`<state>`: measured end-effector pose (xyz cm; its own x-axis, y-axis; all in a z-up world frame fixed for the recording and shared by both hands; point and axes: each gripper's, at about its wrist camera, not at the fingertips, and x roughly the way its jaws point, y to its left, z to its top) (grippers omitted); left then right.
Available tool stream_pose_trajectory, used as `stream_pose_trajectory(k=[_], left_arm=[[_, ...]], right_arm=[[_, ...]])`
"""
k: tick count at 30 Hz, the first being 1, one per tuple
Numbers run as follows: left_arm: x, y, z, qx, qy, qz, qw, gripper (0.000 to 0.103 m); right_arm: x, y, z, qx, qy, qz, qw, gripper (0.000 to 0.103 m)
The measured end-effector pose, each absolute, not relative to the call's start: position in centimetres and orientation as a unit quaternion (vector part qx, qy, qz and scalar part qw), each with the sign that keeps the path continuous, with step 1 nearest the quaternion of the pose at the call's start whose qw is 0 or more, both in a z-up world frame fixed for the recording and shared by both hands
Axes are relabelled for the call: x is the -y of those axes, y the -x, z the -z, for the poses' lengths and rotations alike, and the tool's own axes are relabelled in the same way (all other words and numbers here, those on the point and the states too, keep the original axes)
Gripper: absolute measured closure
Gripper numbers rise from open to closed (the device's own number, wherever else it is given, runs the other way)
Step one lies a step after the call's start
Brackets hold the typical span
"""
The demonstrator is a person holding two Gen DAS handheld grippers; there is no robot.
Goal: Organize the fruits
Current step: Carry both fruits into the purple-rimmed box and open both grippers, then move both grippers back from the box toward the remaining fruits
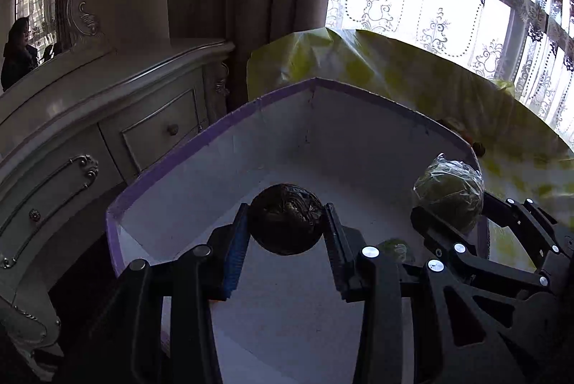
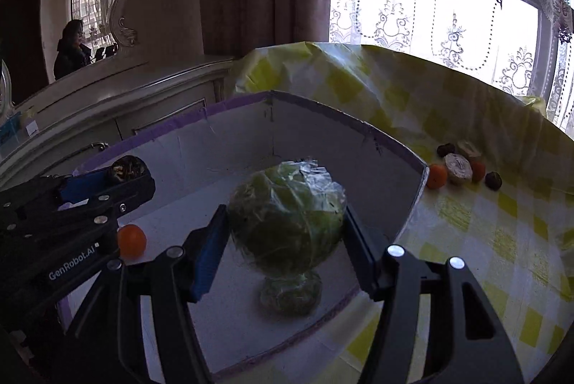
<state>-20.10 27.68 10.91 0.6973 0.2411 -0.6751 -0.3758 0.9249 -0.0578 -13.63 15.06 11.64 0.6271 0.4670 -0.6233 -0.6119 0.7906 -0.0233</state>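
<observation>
My left gripper (image 1: 287, 222) is shut on a dark round fruit (image 1: 286, 218) and holds it over the white box (image 1: 215, 140) with a purple rim. In the right wrist view that gripper (image 2: 125, 174) appears at the left with the dark fruit (image 2: 127, 165) in its tips. My right gripper (image 2: 287, 233) is shut on a green fruit wrapped in clear plastic (image 2: 287, 215), also above the box (image 2: 394, 161). The left wrist view shows the wrapped green fruit (image 1: 448, 192) at the right, held by the right gripper (image 1: 450, 208). A second wrapped green fruit (image 2: 290, 294) and a small orange fruit (image 2: 132, 239) lie on the box floor.
The box sits on a table with a yellow checked cloth (image 2: 484, 222). Several small fruits (image 2: 459, 167), orange, dark and pale, lie on the cloth right of the box. A pale ornate dresser (image 1: 89, 140) with a mirror stands left; curtains and a bright window (image 1: 430, 7) are behind.
</observation>
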Motion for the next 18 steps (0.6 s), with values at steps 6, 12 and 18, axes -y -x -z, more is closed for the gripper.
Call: stream_pose_trajectory(k=[6, 12, 18], left_arm=[[-29.1, 18.7, -9.0, -0.426, 0.092, -0.147, 0.888, 0.056], [-30.0, 18.9, -9.1, -0.419, 0.099, -0.158, 0.889, 0.035], [-29.8, 19.4, -10.0, -0.392, 0.098, -0.170, 0.899, 0.014]], right_arm=[[-17.4, 12.3, -10.1, -0.354, 0.160, -0.276, 0.879, 0.036], [-17.0, 12.1, -10.0, -0.344, 0.159, -0.265, 0.887, 0.031], [-17.2, 13.0, -10.0, -0.323, 0.173, -0.283, 0.886, 0.017]])
